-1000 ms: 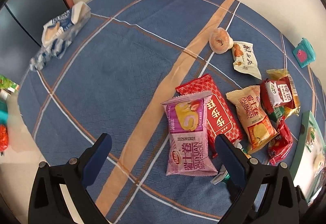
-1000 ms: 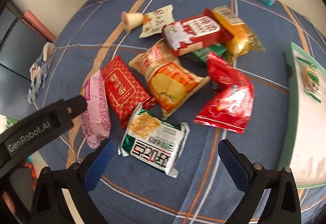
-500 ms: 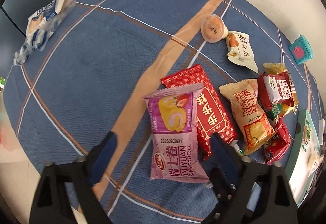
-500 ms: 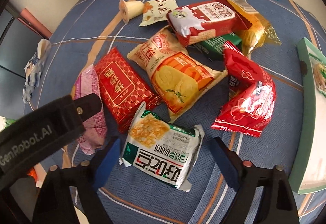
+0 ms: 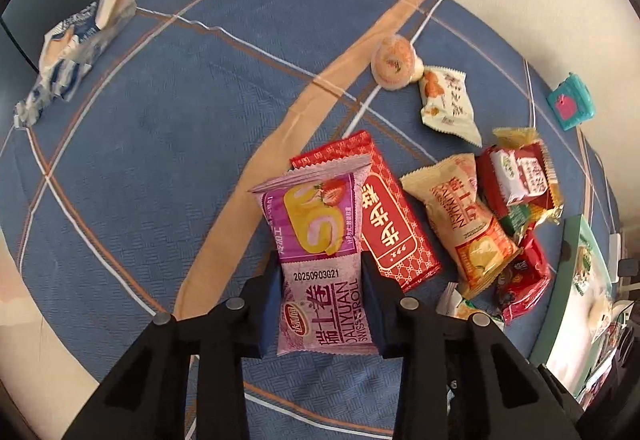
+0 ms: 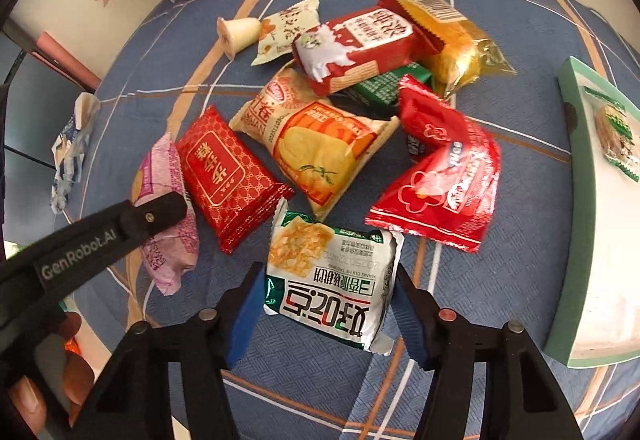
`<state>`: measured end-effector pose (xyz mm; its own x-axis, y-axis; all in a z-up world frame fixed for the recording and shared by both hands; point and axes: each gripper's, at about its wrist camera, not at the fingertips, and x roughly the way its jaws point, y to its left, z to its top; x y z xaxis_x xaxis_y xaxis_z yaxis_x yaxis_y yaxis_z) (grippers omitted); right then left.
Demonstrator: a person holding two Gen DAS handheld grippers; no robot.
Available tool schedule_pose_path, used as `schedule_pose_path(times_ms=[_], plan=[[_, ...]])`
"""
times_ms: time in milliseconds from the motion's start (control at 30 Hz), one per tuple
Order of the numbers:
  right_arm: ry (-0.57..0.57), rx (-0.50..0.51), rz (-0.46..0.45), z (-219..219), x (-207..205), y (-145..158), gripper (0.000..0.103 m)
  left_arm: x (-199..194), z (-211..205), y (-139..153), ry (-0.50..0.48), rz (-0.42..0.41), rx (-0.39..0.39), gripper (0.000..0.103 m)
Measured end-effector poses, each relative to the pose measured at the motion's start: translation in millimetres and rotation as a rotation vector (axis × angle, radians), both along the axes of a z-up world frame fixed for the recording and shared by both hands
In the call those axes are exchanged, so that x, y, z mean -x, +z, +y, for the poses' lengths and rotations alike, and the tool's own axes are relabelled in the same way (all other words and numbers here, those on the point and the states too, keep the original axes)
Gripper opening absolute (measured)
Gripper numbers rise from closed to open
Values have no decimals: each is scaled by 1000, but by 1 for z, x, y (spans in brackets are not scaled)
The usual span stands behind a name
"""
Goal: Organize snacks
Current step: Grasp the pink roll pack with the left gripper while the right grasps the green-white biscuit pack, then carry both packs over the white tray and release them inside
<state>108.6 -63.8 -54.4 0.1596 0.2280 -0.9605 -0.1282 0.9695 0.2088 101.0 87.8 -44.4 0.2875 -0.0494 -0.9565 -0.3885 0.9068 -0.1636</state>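
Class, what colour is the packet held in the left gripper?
Pink and purple packet, picturing a strawberry roll; clearest in the left wrist view.

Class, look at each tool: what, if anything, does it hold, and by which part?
The left tool grips the pink Swiss roll packet across its near end. The right tool is closing around the green-and-white packet at its near half; a firm hold cannot be told.

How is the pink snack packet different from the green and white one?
The pink Swiss roll packet is long and narrow with a strawberry roll picture; the green and white packet is wider and squarer, showing golden crisps. The left gripper is shut on the pink packet, while the right gripper jaws are closing around the green and white one. Both are sealed packets on the blue tablecloth.
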Motion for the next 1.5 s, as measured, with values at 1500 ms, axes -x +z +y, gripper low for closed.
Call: schedule_pose_path(times_ms=[1500], plan=[[-436,-77,-186,-205,14,106,60,5,-163,103,-339,-224,-97,38]])
